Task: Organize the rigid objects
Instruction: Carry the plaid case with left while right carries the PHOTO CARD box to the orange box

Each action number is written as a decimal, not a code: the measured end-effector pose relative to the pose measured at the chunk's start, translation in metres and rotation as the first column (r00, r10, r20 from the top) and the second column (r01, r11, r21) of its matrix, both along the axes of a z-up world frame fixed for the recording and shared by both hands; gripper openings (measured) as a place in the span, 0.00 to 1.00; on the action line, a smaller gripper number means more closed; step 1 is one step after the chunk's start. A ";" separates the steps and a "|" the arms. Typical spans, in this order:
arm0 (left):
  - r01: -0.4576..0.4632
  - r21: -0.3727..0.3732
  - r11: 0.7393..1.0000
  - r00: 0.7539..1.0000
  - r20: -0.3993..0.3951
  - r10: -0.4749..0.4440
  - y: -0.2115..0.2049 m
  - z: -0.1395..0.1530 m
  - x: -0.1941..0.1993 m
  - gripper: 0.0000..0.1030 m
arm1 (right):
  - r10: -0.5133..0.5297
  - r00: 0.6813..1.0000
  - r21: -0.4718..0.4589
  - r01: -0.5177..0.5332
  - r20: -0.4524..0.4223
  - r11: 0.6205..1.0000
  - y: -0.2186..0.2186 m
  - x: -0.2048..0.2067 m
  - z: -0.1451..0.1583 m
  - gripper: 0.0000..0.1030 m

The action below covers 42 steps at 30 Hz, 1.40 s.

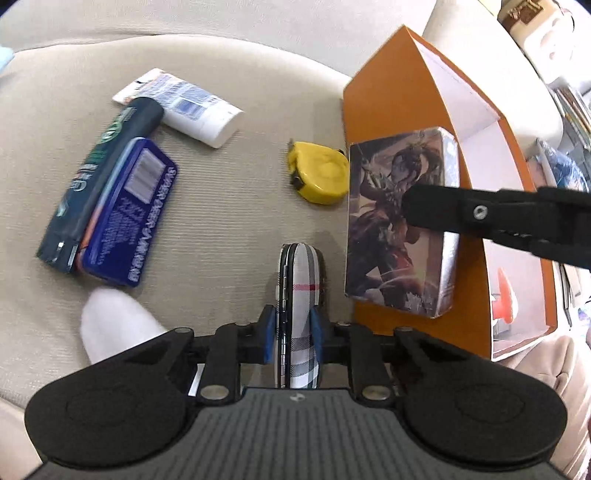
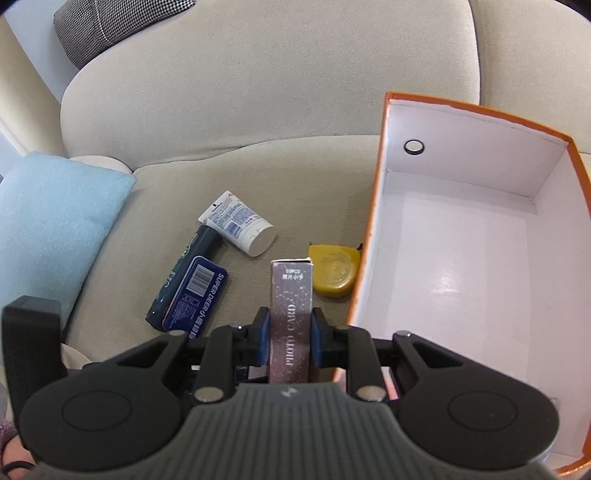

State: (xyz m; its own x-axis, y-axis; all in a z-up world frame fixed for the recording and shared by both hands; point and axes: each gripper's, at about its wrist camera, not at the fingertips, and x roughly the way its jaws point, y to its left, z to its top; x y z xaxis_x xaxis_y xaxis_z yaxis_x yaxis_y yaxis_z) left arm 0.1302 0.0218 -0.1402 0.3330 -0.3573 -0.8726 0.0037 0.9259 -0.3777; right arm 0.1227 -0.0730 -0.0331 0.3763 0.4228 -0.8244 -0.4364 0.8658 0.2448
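The card box (image 2: 291, 317), a silvery pack printed "PHOTO CARD" on its narrow side, stands on edge between the blue pads of the right gripper (image 2: 289, 341), whose jaws are clamped on it; in the left wrist view its illustrated front (image 1: 400, 225) faces the camera, with one black finger (image 1: 461, 214) of that gripper lying across it, right against the outer orange wall of the box. The plaid case (image 1: 301, 314), white with grey and red stripes, is pinched upright on its edge between the jaws of the left gripper (image 1: 291, 338), closed on its sides just above the sofa cushion (image 1: 229, 206). Ahead of the right jaws and slightly to their right lies a yellow tape measure (image 2: 334, 275), just beside the wall of the orange box (image 2: 373, 236), whose white inside is open to the right of those jaws. Ahead and to the left of both pairs of jaws lie a blue tin (image 2: 197, 297) leaning on a dark green tube (image 2: 186, 273), and beyond them a white tube (image 2: 240, 225) touching the green one's far end. A light blue cushion (image 2: 55, 225) lies far left, and a checked cloth (image 2: 110, 26) lies on the backrest.
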 end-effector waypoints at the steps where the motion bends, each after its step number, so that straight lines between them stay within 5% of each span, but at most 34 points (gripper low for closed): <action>1: 0.003 0.003 1.000 1.000 -0.003 -0.003 0.000 0.000 -0.002 0.23 | -0.003 1.000 0.001 0.003 0.002 1.000 -0.002 0.000 0.001 0.22; 10: 0.012 0.006 1.000 1.000 -0.022 -0.012 -0.016 -0.012 0.000 0.29 | -0.014 1.000 0.024 0.014 0.009 1.000 -0.013 -0.001 0.008 0.22; 14: -0.007 -0.013 1.000 1.000 -0.012 0.007 -0.014 -0.007 -0.006 0.24 | -0.021 1.000 0.043 0.020 0.020 0.999 -0.017 -0.004 0.014 0.22; 28: -0.058 -0.041 0.997 0.975 0.213 0.065 0.014 0.092 -0.025 0.16 | -0.103 0.990 0.231 0.078 0.098 0.970 -0.087 -0.015 0.076 0.22; 35: 0.063 -0.114 0.991 0.947 0.320 -0.023 -0.012 0.155 -0.007 0.16 | -0.177 0.978 0.215 0.151 0.110 0.965 -0.139 0.001 0.092 0.22; 42: 0.196 -0.077 0.978 0.957 0.230 -0.174 -0.085 0.134 0.039 0.16 | -0.228 0.973 0.154 0.218 0.045 0.964 -0.169 0.024 0.063 0.22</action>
State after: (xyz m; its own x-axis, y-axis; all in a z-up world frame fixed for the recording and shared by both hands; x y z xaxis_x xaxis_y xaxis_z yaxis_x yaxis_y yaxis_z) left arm 0.1688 -0.0634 -0.0065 0.4331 -0.5111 -0.7424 0.2651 0.8595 -0.4370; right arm 0.1468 -0.2425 0.0302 0.5232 0.4369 -0.7317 -0.2547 0.8995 0.3550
